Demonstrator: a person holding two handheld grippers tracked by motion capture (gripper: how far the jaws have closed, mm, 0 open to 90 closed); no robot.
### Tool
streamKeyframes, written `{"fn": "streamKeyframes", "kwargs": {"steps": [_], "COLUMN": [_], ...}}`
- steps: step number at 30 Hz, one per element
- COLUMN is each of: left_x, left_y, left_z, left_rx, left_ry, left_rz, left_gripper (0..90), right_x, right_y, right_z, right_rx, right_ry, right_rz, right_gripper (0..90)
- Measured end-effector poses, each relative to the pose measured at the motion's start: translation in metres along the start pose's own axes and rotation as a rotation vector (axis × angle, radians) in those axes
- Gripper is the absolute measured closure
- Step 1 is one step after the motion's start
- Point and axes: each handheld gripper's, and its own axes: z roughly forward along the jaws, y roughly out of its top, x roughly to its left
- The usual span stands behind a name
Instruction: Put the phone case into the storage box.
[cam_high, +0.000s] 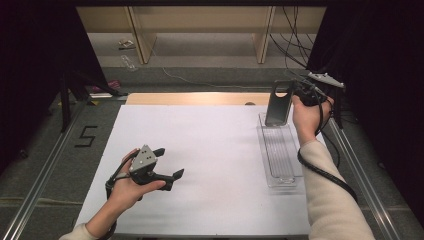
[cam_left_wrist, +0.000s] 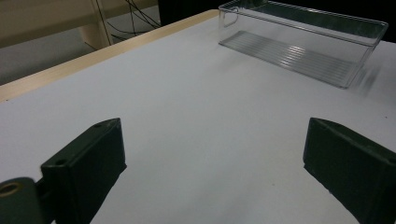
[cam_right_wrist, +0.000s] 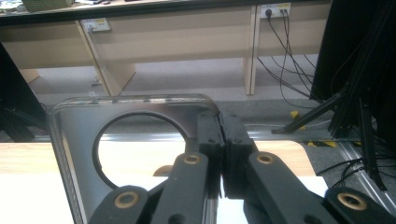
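Clear, stiff plastic: we judge the divider plate light and slippery. Our right claw, closed on its top edge beside the hole, holds it upright over the bin; left claw gapes empty above the worktop.

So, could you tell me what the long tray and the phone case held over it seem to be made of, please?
The tray looks like clear rigid plastic, glossy: the white table shows through its walls and its ribbed floor glints. The phone case, clamped in the right gripper, seems a dark, translucent, soft-looking plastic with a shiny rim, though rubbery or hard is uncertain.
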Motion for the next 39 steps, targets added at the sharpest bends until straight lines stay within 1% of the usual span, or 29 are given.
{"fn": "streamKeyframes", "kwargs": {"steps": [23, 39], "left_x": [0.0, 0.0], "left_y": [0.0, 0.0], "left_z": [0.0, 0.0], "left_rx": [0.001, 0.002], "left_ry": [-0.001, -0.003], "left_rz": [0.0, -0.001], "left_gripper": [5.0, 5.1], "right_x": [-0.002, -0.003], "right_y": [-0.005, -0.009], "right_z": [0.015, 0.021], "right_rx": [0.042, 0.07], "right_ry": [-0.009, -0.017], "right_rz": [0.004, 0.008], "right_gripper": [88.9, 88.6]}}
